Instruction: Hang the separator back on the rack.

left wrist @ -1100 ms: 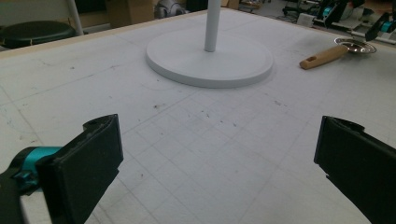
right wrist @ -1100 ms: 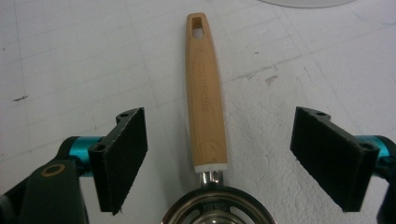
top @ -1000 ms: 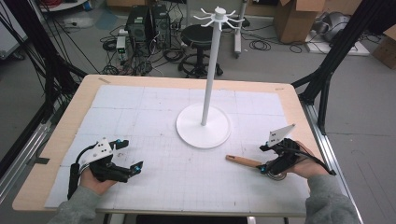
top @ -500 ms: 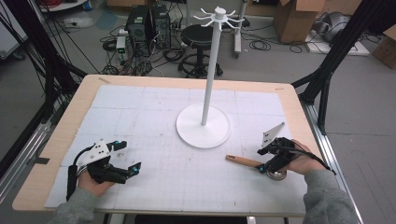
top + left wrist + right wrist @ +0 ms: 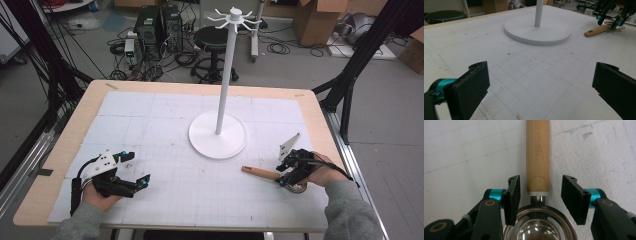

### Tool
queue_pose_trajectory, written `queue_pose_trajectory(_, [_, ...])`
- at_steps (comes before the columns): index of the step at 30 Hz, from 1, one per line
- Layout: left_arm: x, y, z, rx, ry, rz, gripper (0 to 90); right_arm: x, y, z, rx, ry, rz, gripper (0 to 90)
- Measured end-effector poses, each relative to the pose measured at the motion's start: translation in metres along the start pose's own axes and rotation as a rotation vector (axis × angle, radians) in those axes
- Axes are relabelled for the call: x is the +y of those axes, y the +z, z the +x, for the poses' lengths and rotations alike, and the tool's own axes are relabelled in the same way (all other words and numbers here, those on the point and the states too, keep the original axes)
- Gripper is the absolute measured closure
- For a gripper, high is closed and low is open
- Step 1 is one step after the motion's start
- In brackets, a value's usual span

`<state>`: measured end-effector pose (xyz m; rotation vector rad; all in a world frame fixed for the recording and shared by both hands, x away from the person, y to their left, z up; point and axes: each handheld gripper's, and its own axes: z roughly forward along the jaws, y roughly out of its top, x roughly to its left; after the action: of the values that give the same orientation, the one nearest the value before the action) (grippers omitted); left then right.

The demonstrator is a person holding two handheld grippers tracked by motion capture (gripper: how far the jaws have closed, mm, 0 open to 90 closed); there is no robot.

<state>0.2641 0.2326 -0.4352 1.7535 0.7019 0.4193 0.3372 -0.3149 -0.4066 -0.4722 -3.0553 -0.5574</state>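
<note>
One strainer (image 5: pixel 537 195) right of one stand (image 5: pixel 218 135) | right gripper (image 5: pixel 540 195) jaws just closing, straddling handle, not touching | left gripper (image 5: pixel 540 82) spread wide, unmoved | right gripper sits lower than before

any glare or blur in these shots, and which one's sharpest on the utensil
Right gripper view: sharpest, the lettering on the wooden-handled metal utensil reads clearly, with bright glare spots in its steel bowl. Left gripper view: its own black jaws sit soft and near, the white round stand base is crisp, and the utensil far off is slightly soft. High view: even light, faint shadows, coarse detail.
</note>
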Motion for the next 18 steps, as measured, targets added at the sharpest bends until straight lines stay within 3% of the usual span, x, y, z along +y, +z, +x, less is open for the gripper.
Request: queue_pose_trajectory(18, [-0.0006, -0.0003, 0.0004, -0.002, -0.003, 0.001, 1.7, -0.0001, 0.0049, 0.0007, 0.000, -0.016, 0.040, 65.1])
